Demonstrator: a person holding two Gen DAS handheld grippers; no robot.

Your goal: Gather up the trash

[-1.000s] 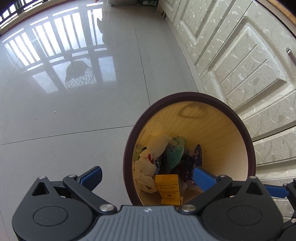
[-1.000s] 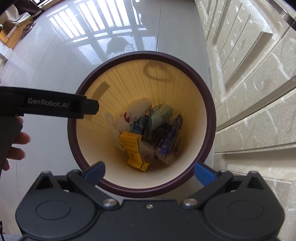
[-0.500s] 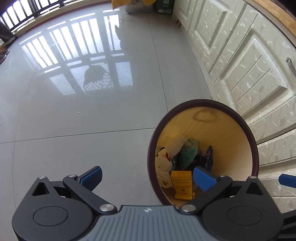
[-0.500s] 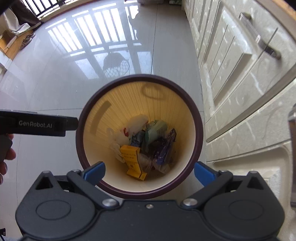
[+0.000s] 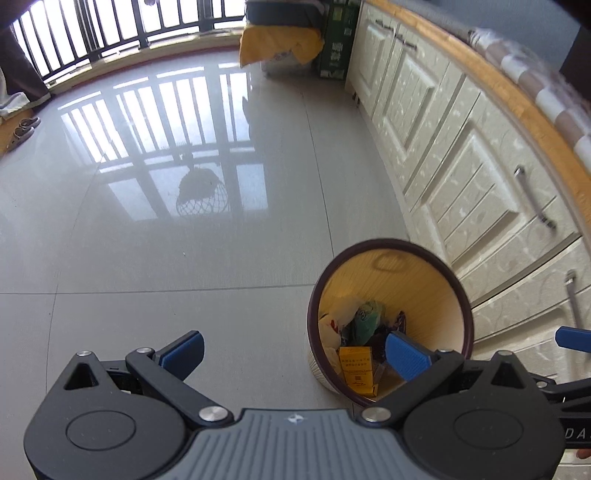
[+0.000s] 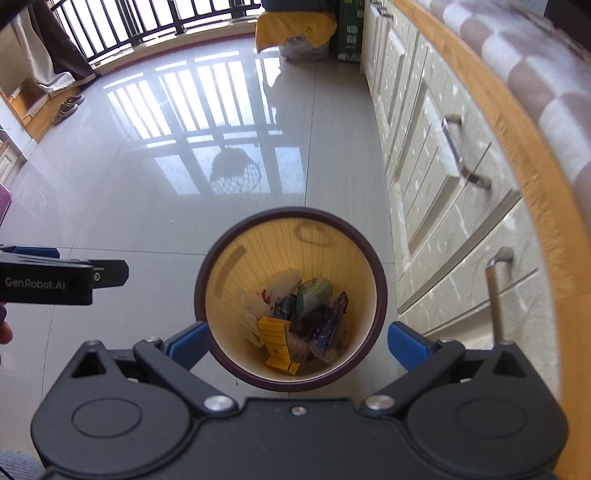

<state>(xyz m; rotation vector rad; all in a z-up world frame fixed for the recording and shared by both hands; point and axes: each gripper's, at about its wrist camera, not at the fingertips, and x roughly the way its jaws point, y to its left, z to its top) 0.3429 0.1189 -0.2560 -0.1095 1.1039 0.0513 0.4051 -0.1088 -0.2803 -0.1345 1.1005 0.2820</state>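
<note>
Bin: round cream plastic waste bin with a dark maroon rim [image 6: 380,295], lower centre of the right wrist view, lower right of the left wrist view [image 5: 466,314]; it stands on the floor just beside the cabinet fronts.
Trash: inside the bin, a yellow printed carton [image 6: 275,341], a crumpled white plastic bag [image 6: 255,306], a pale green wrapper [image 6: 314,295] and a purple foil wrapper [image 6: 330,325]; the pieces overlap, so what lies beneath cannot be made out.
Hidden: in the left wrist view the near rim and part of the trash sit behind the gripper's blue right finger.
Left gripper [image 5: 295,352]: fingers spread wide, nothing between them; its black side, at the left edge of the right wrist view [image 6: 62,277], is cut off.
Right gripper [image 6: 297,343]: fingers spread wide, one either side of the bin's near rim in the frame, empty.
Surroundings: cream panelled cabinet doors with metal bar handles [image 6: 443,206] fill the right side; a yellow cloth over a box [image 6: 295,26] sits top centre.
Open room: glossy grey tiled floor [image 5: 147,240] spreads bare across the left and centre, up to the black window railing [image 5: 110,29] at the top.
</note>
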